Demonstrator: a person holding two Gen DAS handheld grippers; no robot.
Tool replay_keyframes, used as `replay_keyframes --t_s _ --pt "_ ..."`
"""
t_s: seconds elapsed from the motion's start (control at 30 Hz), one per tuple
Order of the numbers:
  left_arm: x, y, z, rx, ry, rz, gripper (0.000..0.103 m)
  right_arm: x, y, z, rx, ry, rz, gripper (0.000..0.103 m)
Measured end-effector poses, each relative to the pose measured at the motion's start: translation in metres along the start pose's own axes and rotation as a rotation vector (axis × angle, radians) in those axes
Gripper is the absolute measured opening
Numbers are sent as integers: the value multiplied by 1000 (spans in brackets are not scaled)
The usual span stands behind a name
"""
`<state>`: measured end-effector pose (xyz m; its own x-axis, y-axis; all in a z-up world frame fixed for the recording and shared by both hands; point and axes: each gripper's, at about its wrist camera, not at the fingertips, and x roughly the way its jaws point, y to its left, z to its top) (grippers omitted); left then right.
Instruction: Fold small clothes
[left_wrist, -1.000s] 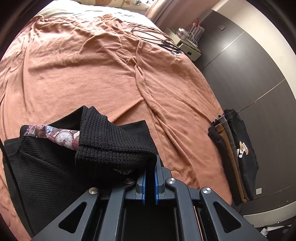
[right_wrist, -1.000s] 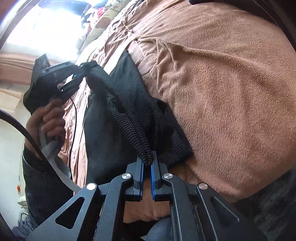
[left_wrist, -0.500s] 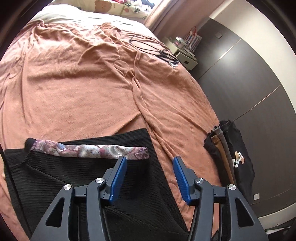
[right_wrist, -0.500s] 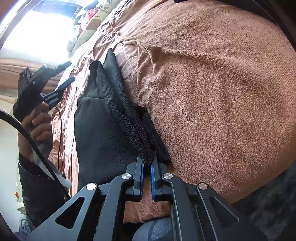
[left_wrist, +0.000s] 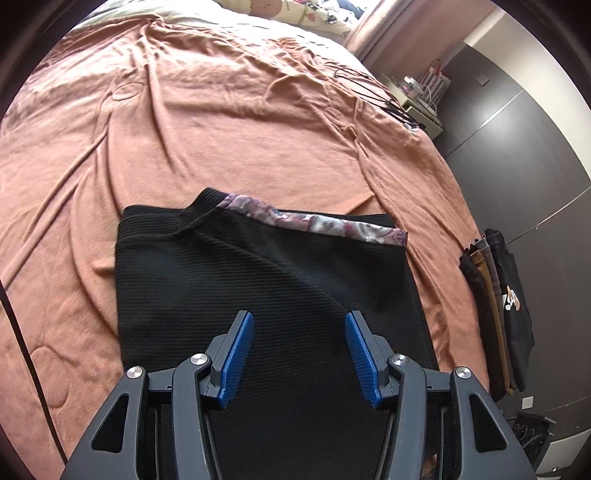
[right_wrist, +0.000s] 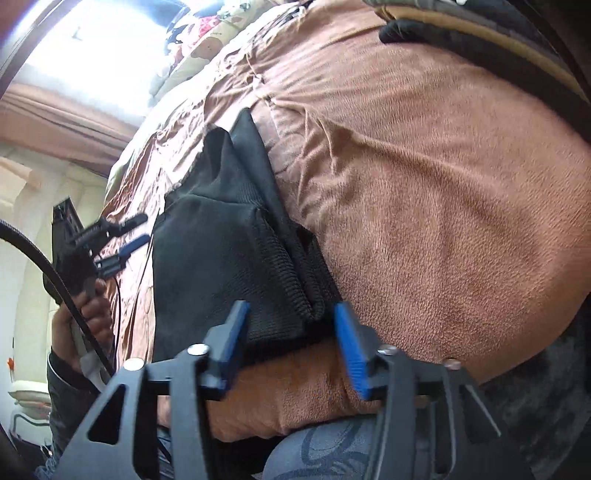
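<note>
A black knit garment (left_wrist: 258, 280) with a floral-lined far edge (left_wrist: 317, 221) lies folded flat on the orange bedspread (left_wrist: 221, 122). My left gripper (left_wrist: 299, 332) is open and empty, held just above its near half. In the right wrist view the same garment (right_wrist: 229, 251) lies on the bedspread (right_wrist: 424, 192), its thick folded hem (right_wrist: 295, 291) between my open right gripper's (right_wrist: 291, 325) blue fingers, not clamped. The left gripper (right_wrist: 122, 236) shows there too, open, held by a hand at the far side.
A stack of folded clothes (left_wrist: 495, 306) lies at the bed's right edge, also visible at the top of the right wrist view (right_wrist: 480, 40). Cables (left_wrist: 376, 96) and a bedside unit (left_wrist: 417, 103) sit far right. Pillows (left_wrist: 295, 11) lie at the head.
Both grippers have let go of the garment: the left opened first and pulled back, then the right opened. The lifted black fabric now lies folded flat on the bed.
</note>
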<state>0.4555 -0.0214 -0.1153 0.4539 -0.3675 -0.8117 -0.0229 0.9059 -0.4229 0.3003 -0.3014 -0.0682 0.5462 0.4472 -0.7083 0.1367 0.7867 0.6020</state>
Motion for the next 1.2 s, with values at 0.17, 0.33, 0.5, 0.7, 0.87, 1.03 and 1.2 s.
replay_keyframes --t_s 0.17,0.33,0.5,0.7,0.87,1.03,1.2 --pt "-16 25 -23 -36 7 26 54 2 3 4 -40 1 -27 51" --pt "-25 47 -49 -78 44 44 54 13 10 14 -114 42 -66 51" --pt "-30 62 -74 -117 79 47 54 26 10 19 -125 94 -77 41" --pt "-36 72 -105 -144 115 47 52 35 10 18 -136 119 -99 31" --pt "-37 77 -133 -178 157 32 43 35 14 15 -153 120 -107 28" --pt "-39 74 -160 -191 185 -13 40 36 17 12 -172 125 -115 28" --pt "-42 76 -176 -223 193 -62 16 37 23 6 -182 129 -121 28"
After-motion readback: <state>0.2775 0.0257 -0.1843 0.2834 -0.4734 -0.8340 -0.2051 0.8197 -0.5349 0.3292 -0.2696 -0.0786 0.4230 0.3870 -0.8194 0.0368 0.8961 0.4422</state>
